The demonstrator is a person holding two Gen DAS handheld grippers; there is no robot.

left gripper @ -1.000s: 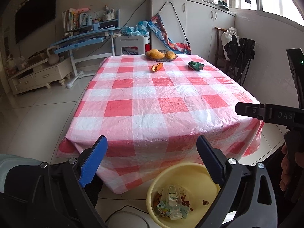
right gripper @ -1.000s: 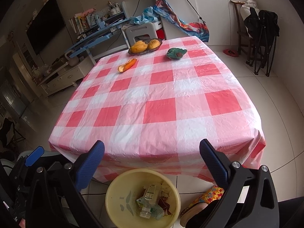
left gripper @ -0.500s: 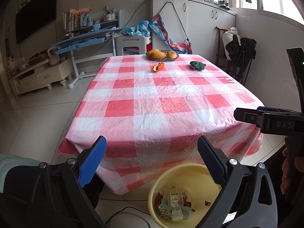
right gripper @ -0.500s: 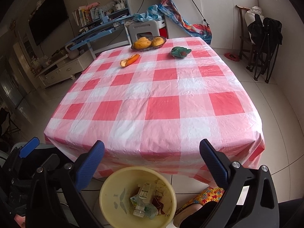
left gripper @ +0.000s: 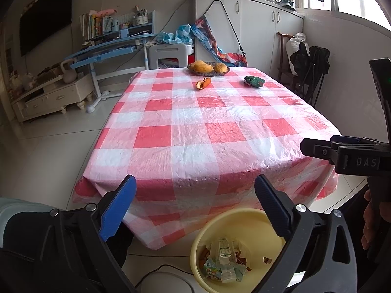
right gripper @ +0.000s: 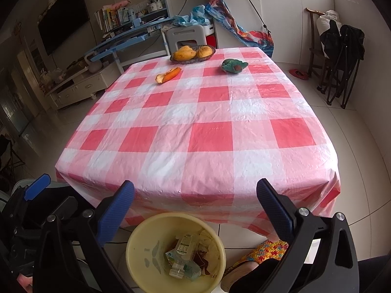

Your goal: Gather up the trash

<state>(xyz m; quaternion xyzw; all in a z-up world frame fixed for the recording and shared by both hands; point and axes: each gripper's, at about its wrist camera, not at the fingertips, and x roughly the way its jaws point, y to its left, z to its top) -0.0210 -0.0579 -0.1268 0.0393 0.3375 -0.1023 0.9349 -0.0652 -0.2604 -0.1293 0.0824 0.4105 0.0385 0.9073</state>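
Two scraps left at the far end: orange peel (right gripper: 168,75) and green wrapper (right gripper: 234,65).
Barely shifted over the last second, both grippers, left (left gripper: 194,206) and right (right gripper: 195,208), gaping and empty, hovered above near yellow bin (right gripper: 136,249) already holding trash.

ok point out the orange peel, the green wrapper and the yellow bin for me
orange peel (right gripper: 168,75), right wrist view, middle of the peel
green wrapper (right gripper: 234,66), right wrist view, centre of the crumpled wrapper
yellow bin (right gripper: 136,249), right wrist view, bare inner wall on its left
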